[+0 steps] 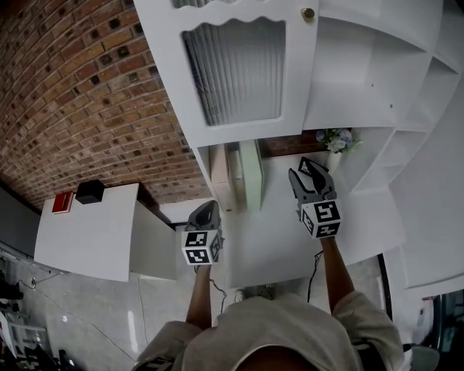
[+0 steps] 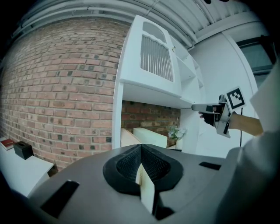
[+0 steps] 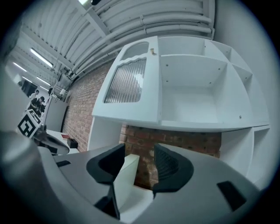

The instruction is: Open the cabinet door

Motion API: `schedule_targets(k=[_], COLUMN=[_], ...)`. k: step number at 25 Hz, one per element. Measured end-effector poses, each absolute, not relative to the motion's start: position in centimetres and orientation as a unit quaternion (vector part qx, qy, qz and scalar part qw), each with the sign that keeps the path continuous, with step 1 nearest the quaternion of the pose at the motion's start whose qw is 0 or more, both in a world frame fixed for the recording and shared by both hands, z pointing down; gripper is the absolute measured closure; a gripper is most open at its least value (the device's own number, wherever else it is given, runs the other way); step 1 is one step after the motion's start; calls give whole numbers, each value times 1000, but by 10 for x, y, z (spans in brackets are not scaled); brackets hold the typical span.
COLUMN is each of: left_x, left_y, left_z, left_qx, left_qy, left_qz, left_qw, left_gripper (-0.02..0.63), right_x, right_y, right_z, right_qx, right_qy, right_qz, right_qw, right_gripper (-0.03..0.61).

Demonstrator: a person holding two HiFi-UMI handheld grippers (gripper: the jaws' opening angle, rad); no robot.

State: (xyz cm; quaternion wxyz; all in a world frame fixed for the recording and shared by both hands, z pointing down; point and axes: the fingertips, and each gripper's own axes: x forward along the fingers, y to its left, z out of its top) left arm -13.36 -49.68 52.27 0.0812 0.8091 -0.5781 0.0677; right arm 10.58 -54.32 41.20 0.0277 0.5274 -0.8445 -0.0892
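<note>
The white cabinet door (image 1: 235, 69) has a ribbed glass panel and a small brass knob (image 1: 308, 13) at its right edge; it lies flush with the cabinet front. In the right gripper view the door (image 3: 129, 85) and knob (image 3: 152, 51) stand above and ahead. My right gripper (image 1: 302, 171) hangs below the knob, over the counter, its jaws apart with nothing held (image 3: 141, 158). My left gripper (image 1: 209, 208) is lower and to the left, its jaws closed together and empty (image 2: 141, 153).
Open white shelves (image 1: 377, 72) stand right of the door. Under the cabinet, a niche holds upright pale boards (image 1: 250, 174) and a vase of flowers (image 1: 335, 141). A brick wall (image 1: 80, 94) runs left, with a white table (image 1: 94, 239) bearing a red box (image 1: 63, 202) and a black box (image 1: 90, 191).
</note>
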Motion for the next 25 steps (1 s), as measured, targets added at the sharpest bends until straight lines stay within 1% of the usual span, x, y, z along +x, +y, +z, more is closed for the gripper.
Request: schedule_targets(k=[3,5,6,10,25], left_x=[-137,-138,-139,-141,-166], left_y=[-496,-495,-495,-495,-489], left_z=[523,522,522,525,522], left_qx=[810,810,811,812,806], left_qy=[-578,-577,-576,-573,-582], left_qz=[65,64,64,67,66], left_qw=[83,84,84,87,84], left_gripper=[588,588,588,588,588], right_x=[105,102,100,93,80], right_y=[-551,-557,-560,-573,-612], right_z=[384,368,360,336,310], right_qx=[526,520,517,509,488], right_qy=[-844,-846,-847,-851,-866], right_qz=[-105,-117,-123,-130,-108], right_qw=[14,11,10,4,-5], right_gripper=[331,311,285,244,232])
